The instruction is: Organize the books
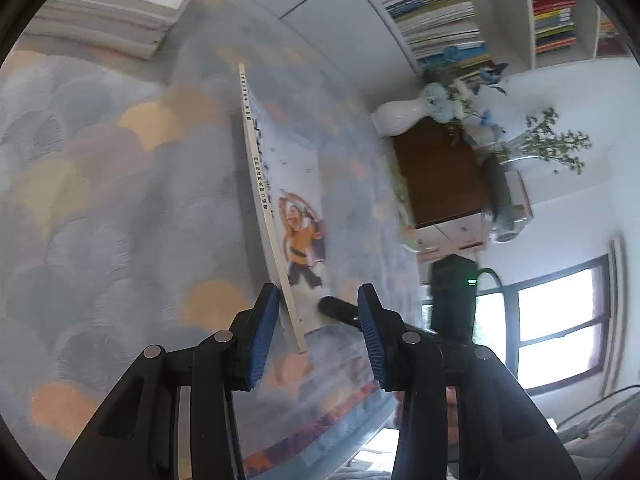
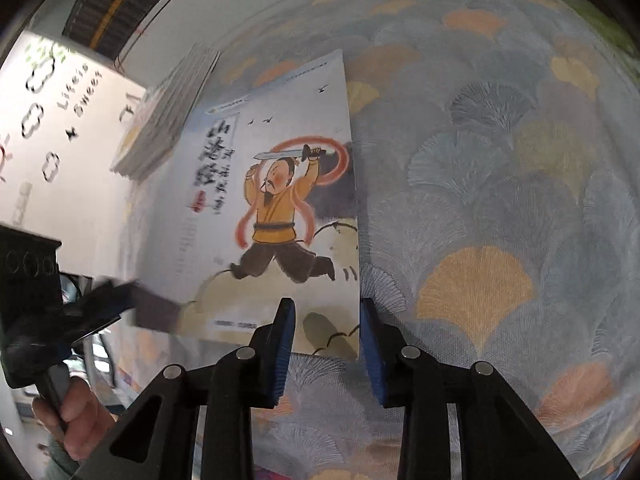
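Observation:
A thin picture book (image 2: 272,208) with a sword-swinging man in yellow on its cover stands tilted up off the fan-patterned tablecloth (image 2: 500,200). In the left wrist view I see its spine and cover (image 1: 280,216) edge-on. My left gripper (image 1: 318,316) is open, its jaws either side of the book's near corner. My right gripper (image 2: 326,332) is open, with the book's lower right corner between its blue pads (image 2: 286,344). The left gripper (image 2: 120,304) shows blurred at the book's lower left in the right wrist view. A stack of books (image 1: 120,4) lies on the cloth beyond; it also shows in the right wrist view (image 2: 168,116).
A white bookshelf (image 1: 460,12) full of books stands past the table. A white vase (image 1: 400,116) with blue flowers sits on a brown cabinet (image 1: 440,176). A window (image 1: 556,320) is on the far wall. The table edge (image 1: 320,428) runs close to my left gripper.

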Available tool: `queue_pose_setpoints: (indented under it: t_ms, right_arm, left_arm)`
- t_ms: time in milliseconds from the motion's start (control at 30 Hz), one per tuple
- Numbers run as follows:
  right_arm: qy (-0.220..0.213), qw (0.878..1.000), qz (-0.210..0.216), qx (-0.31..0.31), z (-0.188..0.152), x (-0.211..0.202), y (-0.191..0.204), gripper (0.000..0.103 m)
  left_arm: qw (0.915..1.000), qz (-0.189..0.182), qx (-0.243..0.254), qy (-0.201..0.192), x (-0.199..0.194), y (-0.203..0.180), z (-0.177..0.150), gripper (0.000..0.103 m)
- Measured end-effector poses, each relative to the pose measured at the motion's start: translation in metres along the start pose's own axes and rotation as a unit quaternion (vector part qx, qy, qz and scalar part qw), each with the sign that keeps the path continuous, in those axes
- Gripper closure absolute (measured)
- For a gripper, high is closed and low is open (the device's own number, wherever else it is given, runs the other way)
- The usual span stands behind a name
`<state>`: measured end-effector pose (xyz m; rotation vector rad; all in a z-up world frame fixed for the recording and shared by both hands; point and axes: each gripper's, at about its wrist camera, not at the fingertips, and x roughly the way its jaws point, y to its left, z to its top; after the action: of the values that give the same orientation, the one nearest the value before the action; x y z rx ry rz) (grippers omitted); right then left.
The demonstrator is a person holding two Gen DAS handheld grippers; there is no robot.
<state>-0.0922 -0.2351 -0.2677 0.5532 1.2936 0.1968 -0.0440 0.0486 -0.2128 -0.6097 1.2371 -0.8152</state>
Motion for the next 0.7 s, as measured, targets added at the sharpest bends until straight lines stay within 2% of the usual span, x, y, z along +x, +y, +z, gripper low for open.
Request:
queue_pose_setpoints:
  t_ms: [100, 133, 167, 200, 400, 467, 567, 600, 633, 667, 700]
  right_arm:
    - [0.002, 0.999, 0.025, 0.025, 0.001, -0.002, -0.010, 0.071]
    - [0.003, 0.999, 0.030, 0.031, 0.001, -0.002, -0.012, 0.071]
    - [0.003, 0.999, 0.034, 0.035, 0.001, -0.002, -0.014, 0.071]
    - [0.003, 0.999, 0.035, 0.037, 0.001, -0.003, -0.014, 0.071]
    - [0.002, 0.998, 0.040, 0.048, -0.001, -0.005, -0.014, 0.069]
    - [0.002, 0.996, 0.054, 0.064, 0.000, -0.006, -0.019, 0.068]
    - [0.007, 0.991, 0.087, 0.101, -0.001, -0.009, -0.033, 0.065]
    - [0.013, 0.986, 0.113, 0.122, -0.002, -0.008, -0.039, 0.061]
    - [0.010, 0.979, 0.143, 0.145, -0.004, -0.010, -0.047, 0.051]
    - [0.002, 0.970, 0.172, 0.171, -0.007, -0.012, -0.056, 0.045]
    - [-0.004, 0.959, 0.208, 0.195, -0.010, -0.011, -0.065, 0.044]
  left_arm:
    - [0.9963, 0.079, 0.028, 0.017, 0.022, 0.002, -0.001, 0.066]
    - [0.9945, 0.099, 0.034, 0.013, 0.027, 0.004, -0.001, 0.072]
    - [0.9941, 0.104, 0.032, 0.005, 0.028, 0.006, -0.002, 0.083]
    - [0.9938, 0.109, 0.021, -0.006, 0.030, 0.010, -0.002, 0.085]
    - [0.9934, 0.113, 0.023, 0.004, 0.048, 0.009, 0.004, 0.088]
    - [0.9950, 0.097, 0.023, 0.006, 0.047, 0.002, 0.007, 0.089]
    - [0.9997, 0.018, -0.014, 0.004, 0.039, -0.003, 0.018, 0.089]
    - [0.9997, -0.004, -0.025, 0.002, 0.037, -0.006, 0.022, 0.089]
    - [0.9991, -0.026, -0.033, -0.001, 0.034, -0.009, 0.027, 0.089]
    - [0.9986, -0.037, -0.037, -0.001, 0.035, -0.012, 0.030, 0.089]
    - [0.9979, -0.048, -0.042, 0.000, 0.035, -0.012, 0.034, 0.089]
